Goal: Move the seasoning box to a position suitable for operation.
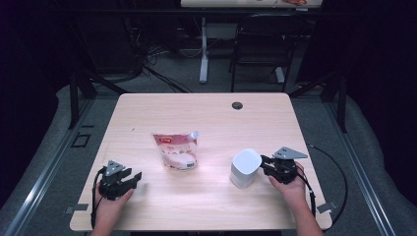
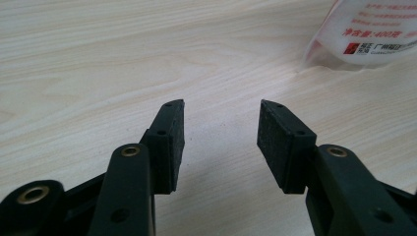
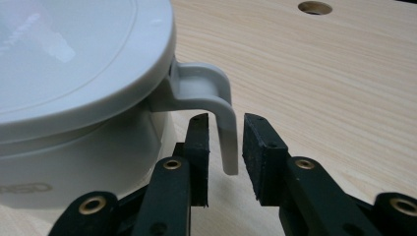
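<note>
A white lidded container [image 1: 245,168] [image 3: 74,98] stands on the wooden table [image 1: 206,118] at the front right. Its curved grey handle [image 3: 221,113] hangs down between the jaws of my right gripper [image 1: 263,163] [image 3: 225,117]. A thin gap shows on each side of the handle, so the pads do not press on it. A pink and white pouch [image 1: 176,151] [image 2: 369,34] lies flat near the table's middle. My left gripper [image 1: 134,177] [image 2: 222,105] rests at the front left, open, with only bare wood between its pads, and the pouch lies ahead to its right.
A round cable hole [image 1: 237,105] [image 3: 314,7] sits near the table's far edge. Beyond the table stand a dark chair [image 1: 260,44] and another desk's white leg [image 1: 203,49]. Bare wood lies between the pouch and the container.
</note>
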{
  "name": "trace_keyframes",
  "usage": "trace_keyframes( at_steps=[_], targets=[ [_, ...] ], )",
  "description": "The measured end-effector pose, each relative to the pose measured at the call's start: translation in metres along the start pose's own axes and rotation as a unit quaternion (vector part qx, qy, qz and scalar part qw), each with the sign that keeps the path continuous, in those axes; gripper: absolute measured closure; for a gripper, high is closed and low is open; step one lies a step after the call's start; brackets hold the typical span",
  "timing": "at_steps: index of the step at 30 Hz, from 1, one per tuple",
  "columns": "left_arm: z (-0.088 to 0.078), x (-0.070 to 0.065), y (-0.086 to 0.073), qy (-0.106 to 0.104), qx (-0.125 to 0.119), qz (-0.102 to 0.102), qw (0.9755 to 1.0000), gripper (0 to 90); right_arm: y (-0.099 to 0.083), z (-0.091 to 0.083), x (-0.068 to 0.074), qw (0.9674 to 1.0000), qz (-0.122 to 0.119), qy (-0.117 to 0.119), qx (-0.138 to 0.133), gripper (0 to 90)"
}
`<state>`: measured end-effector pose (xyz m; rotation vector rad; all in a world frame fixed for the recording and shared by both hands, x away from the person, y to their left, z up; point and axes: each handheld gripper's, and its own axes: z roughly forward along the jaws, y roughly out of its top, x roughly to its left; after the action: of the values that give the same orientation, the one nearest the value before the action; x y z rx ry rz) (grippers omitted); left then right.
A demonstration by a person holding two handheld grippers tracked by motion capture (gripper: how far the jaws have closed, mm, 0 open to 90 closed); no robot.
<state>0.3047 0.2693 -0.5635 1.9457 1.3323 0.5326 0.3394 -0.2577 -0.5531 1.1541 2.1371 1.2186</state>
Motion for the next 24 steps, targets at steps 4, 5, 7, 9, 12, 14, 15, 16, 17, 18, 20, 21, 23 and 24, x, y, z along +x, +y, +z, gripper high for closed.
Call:
trace_keyframes(
  at_steps=[4, 5, 7, 9, 12, 14, 15, 16, 17, 18, 20, 21, 23, 24],
  targets=[
    [-0.002, 0.001, -0.002, 0.001, -0.001, -0.004, 1.0, 53.9, 0.0, 0.003, 0.001, 0.9999, -0.012, -0.008, 0.009, 79.9],
    [-0.002, 0.001, -0.002, 0.002, 0.001, -0.004, 1.0, 53.9, 0.0, 0.003, 0.001, 0.9999, -0.011, -0.009, 0.009, 79.9],
    [-0.003, 0.002, -0.003, 0.002, 0.002, -0.005, 1.0, 53.8, 0.0, 0.003, 0.0, 0.9999, -0.012, -0.005, 0.008, 80.6],
    [-0.004, 0.002, -0.004, 0.004, 0.002, -0.007, 1.0, 53.7, 0.0, 0.002, 0.001, 0.9998, -0.017, -0.009, 0.011, 81.0],
    [-0.006, 0.002, -0.003, 0.0, -0.001, -0.005, 1.0, 53.5, 0.001, -0.001, 0.006, 0.9991, -0.033, -0.018, 0.02, 82.1],
    [-0.005, 0.002, -0.003, -0.001, -0.001, -0.003, 1.0, 53.5, 0.0, -0.003, 0.008, 0.9989, -0.035, -0.021, 0.024, 82.3],
    [-0.005, 0.001, -0.003, -0.002, -0.002, -0.003, 1.0, 53.5, 0.0, -0.004, 0.009, 0.9987, -0.037, -0.024, 0.027, 82.5],
    [-0.004, 0.001, -0.002, -0.003, -0.001, 0.0, 1.0, 53.5, 0.0, -0.005, 0.01, 0.9984, -0.039, -0.028, 0.031, 82.6],
    [-0.004, 0.001, -0.002, -0.003, -0.001, 0.0, 1.0, 53.5, 0.0, -0.005, 0.01, 0.9984, -0.039, -0.028, 0.031, 82.6],
    [-0.004, 0.001, 0.0, -0.003, -0.004, -0.001, 1.0, 53.4, 0.0, -0.007, 0.013, 0.998, -0.041, -0.034, 0.035, 82.8],
    [-0.004, 0.001, 0.0, -0.004, -0.007, 0.003, 1.0, 53.2, 0.0, -0.009, 0.014, 0.998, -0.038, -0.035, 0.037, 82.9],
    [-0.004, 0.0, 0.001, -0.003, -0.009, 0.004, 0.9999, 52.9, -0.001, -0.011, 0.017, 0.9976, -0.04, -0.038, 0.042, 83.0],
    [-0.003, 0.0, 0.003, -0.003, -0.01, 0.007, 0.9999, 52.7, -0.004, -0.018, 0.023, 0.997, -0.044, -0.041, 0.047, 83.5],
    [-0.002, 0.0, 0.004, -0.004, -0.01, 0.009, 0.9999, 52.7, -0.004, -0.018, 0.023, 0.997, -0.044, -0.041, 0.047, 83.5]
  ],
)
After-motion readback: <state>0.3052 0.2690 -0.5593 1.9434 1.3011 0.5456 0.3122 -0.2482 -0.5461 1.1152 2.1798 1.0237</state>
